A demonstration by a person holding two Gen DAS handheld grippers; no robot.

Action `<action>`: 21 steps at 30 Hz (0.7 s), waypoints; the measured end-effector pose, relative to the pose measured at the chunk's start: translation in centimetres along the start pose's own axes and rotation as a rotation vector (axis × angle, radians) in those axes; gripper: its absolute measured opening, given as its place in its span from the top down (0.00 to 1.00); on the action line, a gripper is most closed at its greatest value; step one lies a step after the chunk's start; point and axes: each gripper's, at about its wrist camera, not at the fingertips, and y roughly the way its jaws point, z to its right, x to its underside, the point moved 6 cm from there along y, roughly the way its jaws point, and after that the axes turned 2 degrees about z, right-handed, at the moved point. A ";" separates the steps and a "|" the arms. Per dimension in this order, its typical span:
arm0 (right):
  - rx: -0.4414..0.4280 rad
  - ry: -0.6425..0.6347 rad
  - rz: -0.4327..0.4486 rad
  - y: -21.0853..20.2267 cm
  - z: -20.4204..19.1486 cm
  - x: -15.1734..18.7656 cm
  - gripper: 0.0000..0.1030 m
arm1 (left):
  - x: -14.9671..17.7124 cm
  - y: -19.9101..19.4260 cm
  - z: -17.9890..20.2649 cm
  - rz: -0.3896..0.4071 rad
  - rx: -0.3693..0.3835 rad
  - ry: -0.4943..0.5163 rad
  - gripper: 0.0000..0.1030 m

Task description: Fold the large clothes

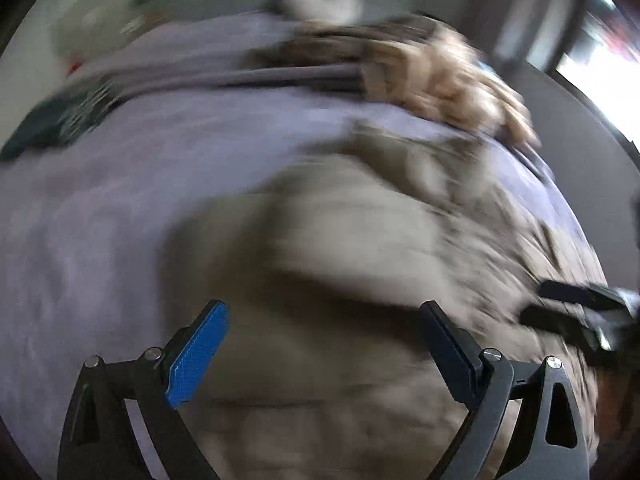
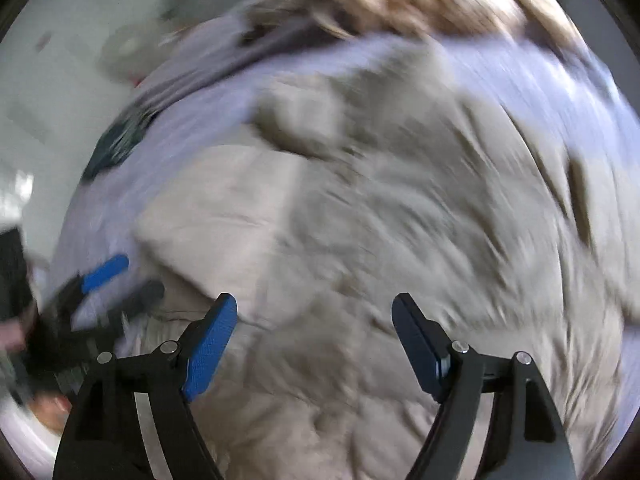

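Here, beige garment (image 2: 360,220) is lying crumpled across the lavender bedsheet (image 1: 100,208), its long axis unclear through blur | left gripper (image 1: 324,344) is hanging wide open above it, nothing between the jaws | right gripper (image 2: 314,344) likewise gaping empty | fluffy tan blanket (image 1: 452,76) beyond the garment is smearing, edges cut off.

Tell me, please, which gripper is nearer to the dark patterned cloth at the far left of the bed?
Left. The left gripper hangs over the beige garment's left part, on the dark cloth's side; the right gripper is further right over it.
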 end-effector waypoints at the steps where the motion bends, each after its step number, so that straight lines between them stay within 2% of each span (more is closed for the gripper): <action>1: 0.019 -0.076 0.010 0.3 -1.8 -0.4 0.20 | -0.2 0.6 -2.0 -0.014 -0.010 -0.057 0.07; 3: 0.063 -0.219 0.021 1.4 -5.3 -0.8 0.20 | -0.2 2.2 -6.2 -0.063 0.043 -0.209 0.07; 5: 0.121 -0.344 0.033 2.7 -8.2 -0.8 0.20 | -0.2 3.8 -8.6 -0.098 0.087 -0.310 0.07; 6: 0.149 -0.399 0.044 3.4 -9.4 -0.8 0.20 | -0.3 5.1 -9.6 -0.129 0.146 -0.354 0.07; 8: 0.196 -0.472 0.060 4.6 -11.0 -0.9 0.20 | -0.1 6.9 -10.4 -0.165 0.205 -0.406 0.07; 10: 0.243 -0.490 0.062 5.8 -11.4 -1.2 0.20 | 0.0 8.4 -10.5 -0.179 0.246 -0.445 0.25; 12: 0.293 -0.482 0.053 7.1 -11.0 -1.9 0.20 | -0.1 9.4 -9.7 -0.183 0.322 -0.465 0.72; 13: 0.315 -0.476 0.050 7.6 -10.5 -2.2 0.22 | -0.2 9.8 -9.0 -0.180 0.320 -0.456 0.75; 14: 0.323 -0.467 0.052 7.7 -9.9 -2.3 0.31 | -0.7 9.4 -8.7 -0.163 0.283 -0.423 0.79; 15: 0.320 -0.450 0.057 7.6 -9.6 -2.5 0.77 | -1.2 8.8 -8.1 -0.134 0.237 -0.363 0.85; 16: 0.312 -0.404 0.059 7.3 -8.6 -2.8 0.96 | -1.7 8.0 -7.4 -0.107 0.192 -0.292 0.85; 18: 0.277 -0.256 0.110 5.6 -5.8 -3.6 0.96 | -2.5 6.7 -6.0 -0.065 0.112 -0.166 0.85; 21: 0.263 -0.085 0.166 3.4 -1.7 -3.7 0.96 | -2.9 6.6 -4.7 -0.049 0.019 -0.045 0.85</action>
